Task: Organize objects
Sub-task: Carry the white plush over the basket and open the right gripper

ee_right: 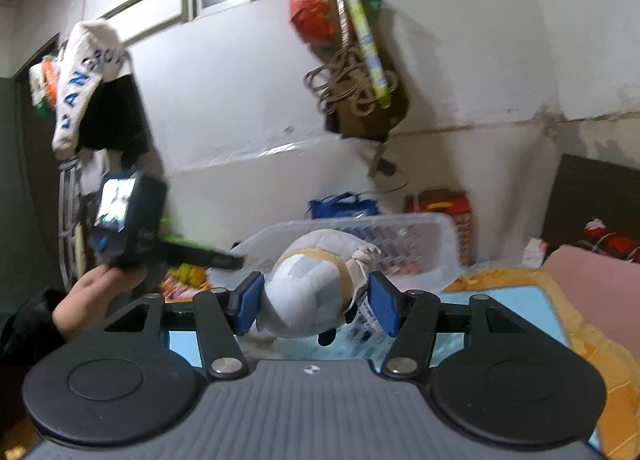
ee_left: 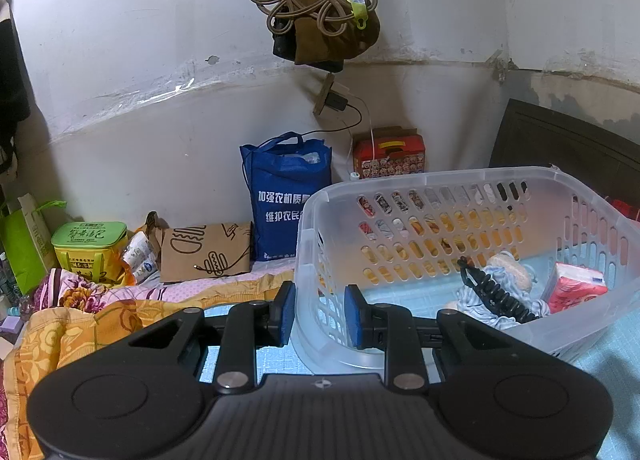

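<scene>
While your right tool (ee_right: 316, 302) is gripping the plush toy (ee_right: 310, 286) mid-frame, carry it over the basket (ee_left: 472, 179) behind, then release; your left tool (ee_left: 320, 310) is clamping the basket's rim narrowly.

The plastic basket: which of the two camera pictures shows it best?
The left wrist view: the plastic basket fills its right half, sharp, its slotted walls and contents visible. In the right wrist view the basket is blurred and largely hidden behind the plush toy.
</scene>
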